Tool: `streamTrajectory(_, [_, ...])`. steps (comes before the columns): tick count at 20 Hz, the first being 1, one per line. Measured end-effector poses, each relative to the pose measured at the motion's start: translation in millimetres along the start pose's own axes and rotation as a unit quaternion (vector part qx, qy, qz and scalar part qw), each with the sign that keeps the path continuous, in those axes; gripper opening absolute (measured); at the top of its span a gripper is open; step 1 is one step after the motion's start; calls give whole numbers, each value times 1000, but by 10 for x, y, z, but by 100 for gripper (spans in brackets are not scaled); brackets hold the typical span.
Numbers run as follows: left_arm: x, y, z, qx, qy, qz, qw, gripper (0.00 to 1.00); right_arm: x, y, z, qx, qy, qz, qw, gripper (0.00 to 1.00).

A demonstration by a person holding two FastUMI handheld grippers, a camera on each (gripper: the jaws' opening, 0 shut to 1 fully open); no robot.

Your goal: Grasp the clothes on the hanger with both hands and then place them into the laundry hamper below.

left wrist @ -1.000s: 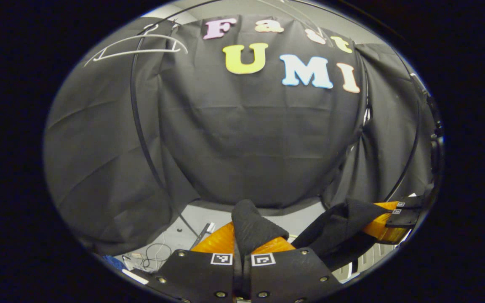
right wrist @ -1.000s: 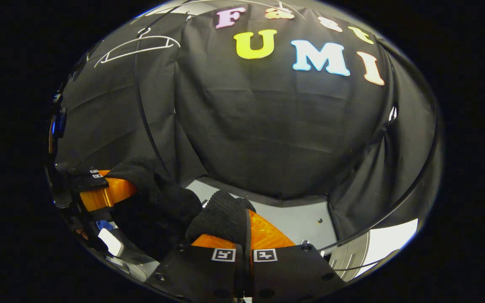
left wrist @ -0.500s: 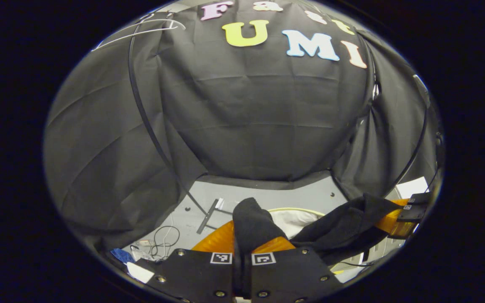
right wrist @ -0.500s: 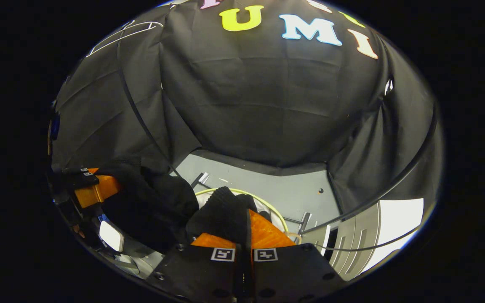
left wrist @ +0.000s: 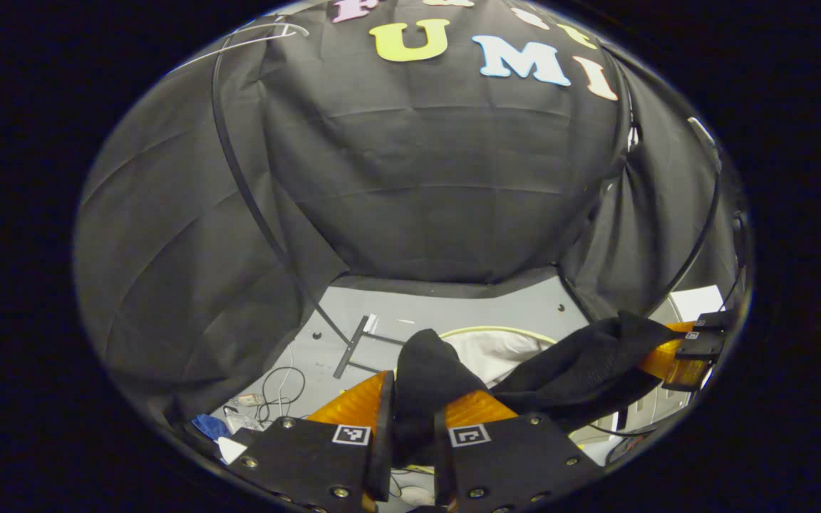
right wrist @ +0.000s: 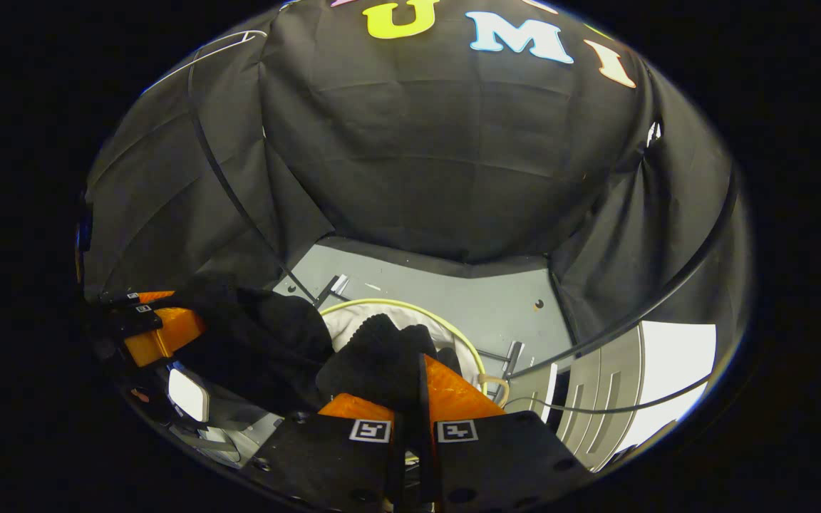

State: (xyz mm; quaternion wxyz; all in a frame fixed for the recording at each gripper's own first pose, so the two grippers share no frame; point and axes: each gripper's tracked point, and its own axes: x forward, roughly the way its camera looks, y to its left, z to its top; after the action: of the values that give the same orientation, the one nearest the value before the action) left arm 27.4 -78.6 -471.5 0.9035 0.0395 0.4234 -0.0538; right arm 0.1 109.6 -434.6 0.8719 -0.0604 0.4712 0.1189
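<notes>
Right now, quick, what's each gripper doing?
Left gripper: jaws parted, black garment between them.
Right gripper: shut on the black garment.

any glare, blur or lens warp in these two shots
Left gripper view: fisheye bends the black pole into a curve; black garment shows little detail. Right gripper view: blown-out white patch at lower right; hamper rim sharp; no motion blur.
</notes>
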Motion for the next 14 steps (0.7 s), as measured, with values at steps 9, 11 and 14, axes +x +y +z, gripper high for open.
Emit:
streamTrajectory(9, [-58,52,1,12,-5,6,1000,74,-51,124,173,-2,-8,8,1000,24])
streamTrajectory(11, [-70,43,14,6,-7,9,1000,76,-41,151,254,-7,-16,12,1000,31])
streamTrajectory(14, [-59,47,39,6,-12,11,1000,96,-62,180,277,0,-23,15,1000,78])
